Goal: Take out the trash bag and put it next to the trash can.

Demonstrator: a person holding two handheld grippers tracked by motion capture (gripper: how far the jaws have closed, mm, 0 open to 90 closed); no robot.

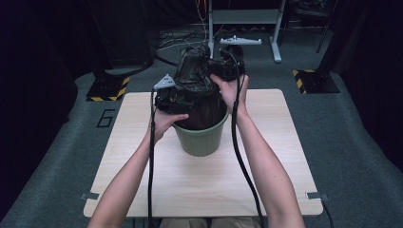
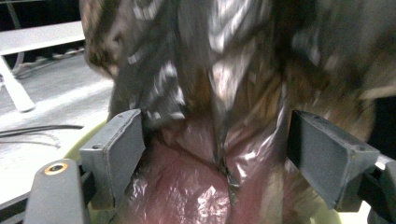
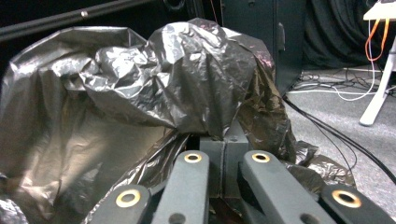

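Both forearms are bare, with no sleeves showing in the high view. The left gripper (image 1: 172, 97) is a black body topped by a grey three-cornered plate, with a thick black cable trailing back along the arm. The right gripper (image 1: 227, 66) is black too, with a like cable. Up close, the jaws are dark grey blocks with flat, matte pads (image 2: 119, 140), borne on black link arms set with brass-coloured ringed rivets (image 3: 193, 157).

- A thin, glossy, crinkled plastic bag (image 3: 187, 79) is seen.
- A smooth, matt green plastic bin (image 1: 202, 137) is shown.
- The table (image 1: 199, 185) is surfaced in pale, matt wood grain.
- Matt grey pads (image 2: 116, 149) are fitted.
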